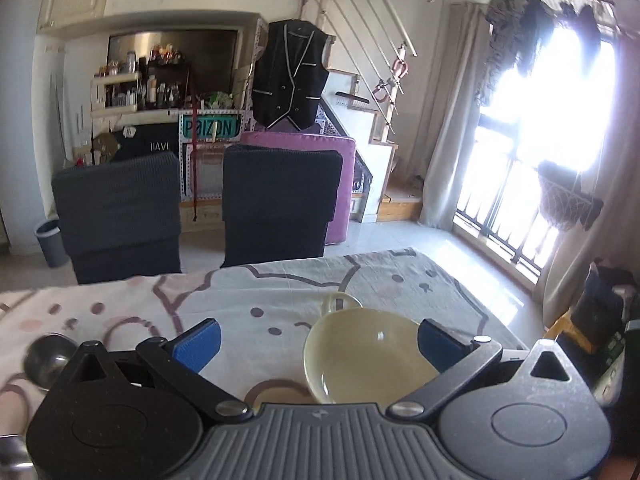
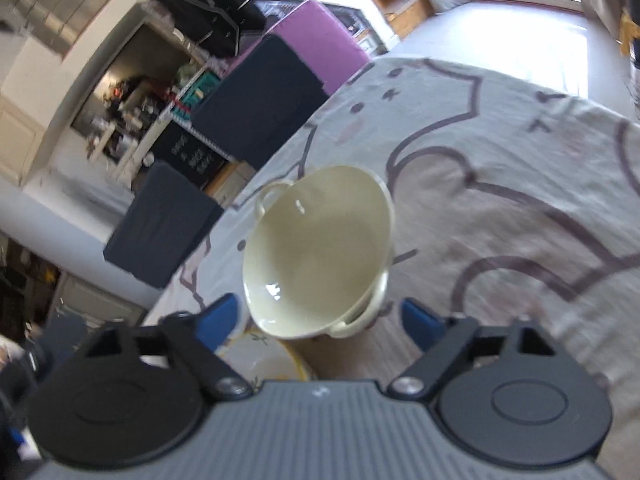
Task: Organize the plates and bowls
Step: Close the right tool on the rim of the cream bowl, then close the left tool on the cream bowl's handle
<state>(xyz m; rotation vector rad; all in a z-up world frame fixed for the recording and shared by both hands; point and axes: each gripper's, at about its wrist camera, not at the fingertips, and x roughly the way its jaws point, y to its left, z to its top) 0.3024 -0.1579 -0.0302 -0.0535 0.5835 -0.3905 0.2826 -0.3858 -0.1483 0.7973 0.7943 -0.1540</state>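
A cream bowl [image 1: 372, 356] with loop handles sits on the cartoon-print tablecloth [image 1: 248, 292]. In the left wrist view it lies between the fingers of my left gripper [image 1: 320, 340], close to the right blue pad [image 1: 438, 340] and well clear of the left one; the jaws stand wide and open. The right wrist view is rolled and blurred. There the same bowl [image 2: 320, 252] fills the middle, its near handle [image 2: 356, 322] lying between the spread fingers of my right gripper [image 2: 320, 320], with neither pad touching it. A flower-patterned plate [image 2: 268, 360] shows just under that gripper.
A shiny steel round vessel [image 1: 48, 356] lies at the table's left. Two dark-covered chairs [image 1: 120, 216] [image 1: 280, 200] stand along the far edge, a purple block [image 1: 340, 160] behind them. The table's right edge drops to a tiled floor by the bright window [image 1: 560, 120].
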